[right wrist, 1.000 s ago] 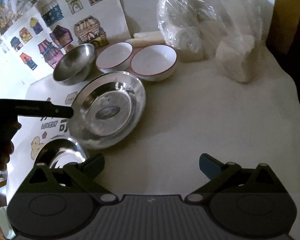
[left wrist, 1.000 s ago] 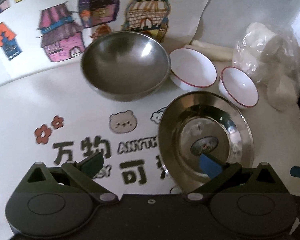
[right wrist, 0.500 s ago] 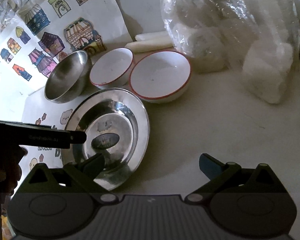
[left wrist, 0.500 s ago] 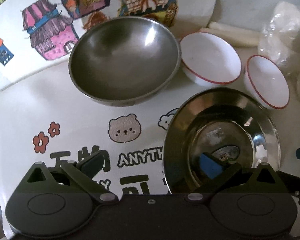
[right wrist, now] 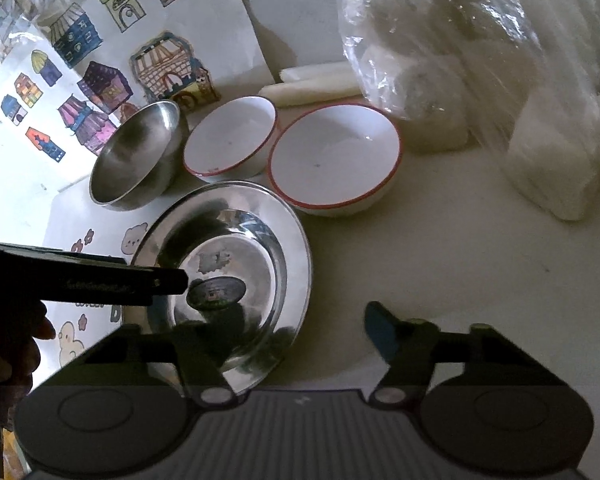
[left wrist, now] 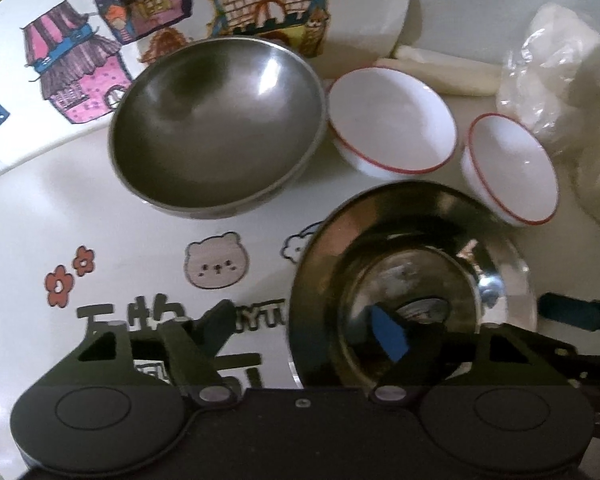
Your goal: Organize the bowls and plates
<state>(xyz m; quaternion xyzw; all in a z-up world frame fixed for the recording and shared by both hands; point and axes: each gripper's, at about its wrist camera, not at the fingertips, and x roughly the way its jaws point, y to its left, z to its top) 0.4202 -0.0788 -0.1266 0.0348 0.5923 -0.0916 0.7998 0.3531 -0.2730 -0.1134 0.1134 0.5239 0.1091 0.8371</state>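
1. Steel plate (left wrist: 500, 240) is seen on the printed table cover (left wrist: 28, 248), its near-left rim lying between the jaws of the left gripper (left wrist: 304, 330), whose blue-padded finger sits over the plate's well while the other finger stays outside the rim.
2. The left jaws are closing; no pad is seen pressing on the rim yet.
3. The plate's near-right rim (right wrist: 300, 264) is straddled by the right gripper (right wrist: 288, 332), one finger over the well and the blue-padded finger on the bare table outside.
4. The right jaws are likewise closing, and a firm hold cannot be made out.
5. A steel bowl (left wrist: 216, 128) is placed beyond the plate, just beside two red-rimmed white bowls (left wrist: 392, 116) (left wrist: 508, 168).
6. A plastic bag (right wrist: 480, 60) of white items is seen behind them.
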